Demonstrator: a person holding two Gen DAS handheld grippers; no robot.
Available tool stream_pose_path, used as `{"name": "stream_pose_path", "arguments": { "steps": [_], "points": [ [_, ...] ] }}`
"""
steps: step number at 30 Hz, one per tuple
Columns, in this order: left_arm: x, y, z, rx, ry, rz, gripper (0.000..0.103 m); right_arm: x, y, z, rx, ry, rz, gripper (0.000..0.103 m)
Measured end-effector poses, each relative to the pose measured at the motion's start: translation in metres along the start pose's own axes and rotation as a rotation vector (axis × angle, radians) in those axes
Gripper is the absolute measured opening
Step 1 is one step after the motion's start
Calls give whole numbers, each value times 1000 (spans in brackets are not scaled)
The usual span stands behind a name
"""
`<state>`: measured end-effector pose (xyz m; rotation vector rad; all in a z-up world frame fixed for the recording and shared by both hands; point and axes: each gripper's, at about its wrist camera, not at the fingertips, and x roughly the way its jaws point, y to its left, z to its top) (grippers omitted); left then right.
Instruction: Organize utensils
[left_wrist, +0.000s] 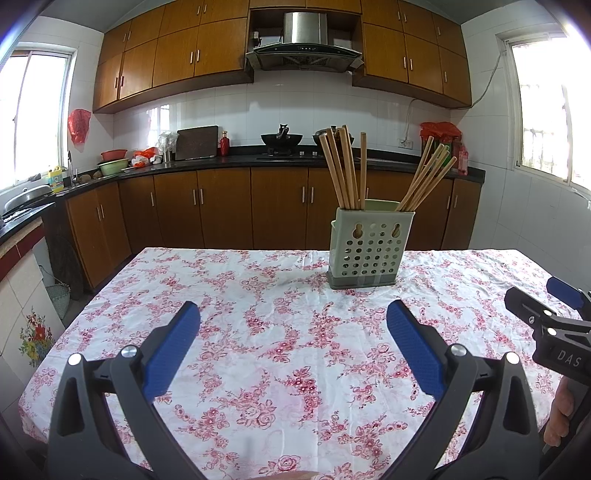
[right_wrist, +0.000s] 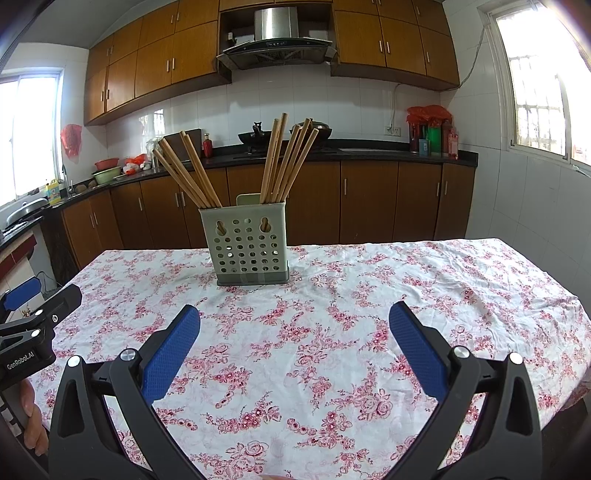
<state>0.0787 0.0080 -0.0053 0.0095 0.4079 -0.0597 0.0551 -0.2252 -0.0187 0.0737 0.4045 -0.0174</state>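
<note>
Chopsticks (left_wrist: 341, 166) stand in two bundles in the holder (left_wrist: 369, 245), ahead and right of the spread, empty left gripper (left_wrist: 293, 317); the right gripper (right_wrist: 293, 317), equally spread, sees it ahead-left.

This is a home kitchen. Wooden wall cabinets (left_wrist: 177, 59) flank a steel range hood (left_wrist: 303, 40) above a black wok (left_wrist: 281, 139) on the stove, white tiles line the walls, and washing bowls (left_wrist: 113, 162) sit beside the sink tap (left_wrist: 69, 168) on the dark counter (left_wrist: 236, 160).
</note>
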Motion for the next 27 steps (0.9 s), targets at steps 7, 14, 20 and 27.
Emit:
{"name": "stream_pose_path", "arguments": {
  "steps": [7,14,20,27],
  "points": [
    [0,-1,0,2,-1,0,99,0,0,-1,2,1,0,101],
    [1,-1,0,-2,2,-2,99,1,-1,-1,4,3,0,101],
    [1,-2,0,0,-6,8,99,1,0,-2,6,4,-1,101],
    [0,-2,0,-6,-5,8,99,1,0,-3,8,5,-2,101]
  ]
}}
